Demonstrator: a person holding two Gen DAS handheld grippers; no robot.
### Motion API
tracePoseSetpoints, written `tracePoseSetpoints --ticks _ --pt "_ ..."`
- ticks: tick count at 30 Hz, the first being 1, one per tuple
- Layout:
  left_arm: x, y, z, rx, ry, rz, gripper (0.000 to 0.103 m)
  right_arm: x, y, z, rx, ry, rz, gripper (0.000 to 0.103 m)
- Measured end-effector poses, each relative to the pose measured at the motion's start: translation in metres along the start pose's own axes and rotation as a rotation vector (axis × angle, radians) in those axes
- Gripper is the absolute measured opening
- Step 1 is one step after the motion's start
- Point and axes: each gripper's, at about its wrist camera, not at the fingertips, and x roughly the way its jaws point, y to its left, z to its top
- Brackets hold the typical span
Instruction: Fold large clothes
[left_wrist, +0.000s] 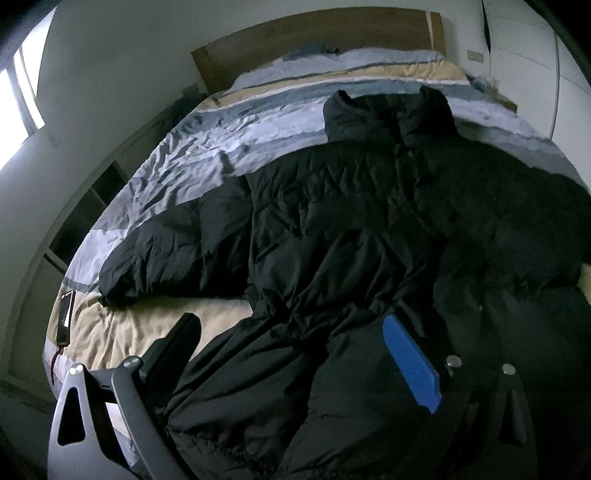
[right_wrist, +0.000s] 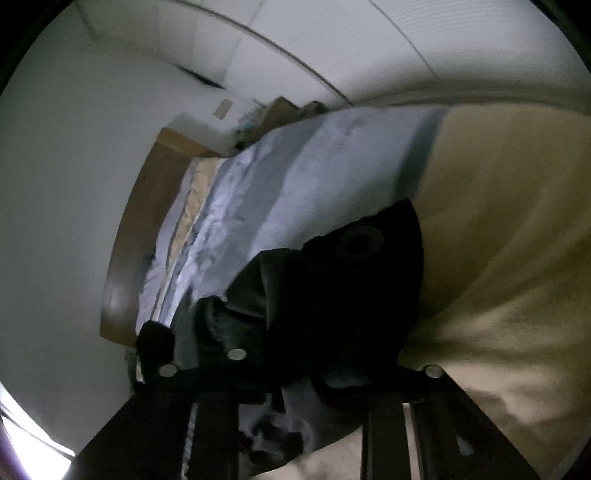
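Left wrist view shows the black puffer jacket (left_wrist: 351, 221) spread across the striped bed (left_wrist: 184, 155), collar toward the headboard (left_wrist: 295, 40). It looks bulky, light, soft and probably slippery, so cuffs and hems are the best holds. Left tongs (left_wrist: 291, 339) stand open over the hem. Right tongs (right_wrist: 280, 328) appear closed on dark jacket fabric, likely a sleeve end.

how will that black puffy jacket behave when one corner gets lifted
The jacket will probably sag and drag rather than lift flat; it lies crumpled on the bed. Its quilted bulk suggests light for its size. The shiny shell may slip.
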Motion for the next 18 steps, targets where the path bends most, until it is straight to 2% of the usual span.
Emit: tracePoseSetpoints --ticks 4,8,12,18 --pt "-0.008 0.010 -0.002 -0.023 -0.004 -0.020 0.100 -0.014 0.037 0.000 -0.063 -0.005 0.043 0.018" --pt "-0.016 0.022 -0.006 -0.045 -0.006 -0.027 0.100 -0.030 0.091 -0.011 -0.156 0.009 0.093 0.018" --pt "-0.024 0.038 -0.012 -0.067 -0.009 -0.041 0.100 -0.041 0.147 -0.030 -0.243 0.038 0.150 0.018" --pt "-0.032 0.057 -0.024 -0.084 0.002 -0.054 0.100 -0.054 0.228 -0.081 -0.378 0.106 0.235 0.018"
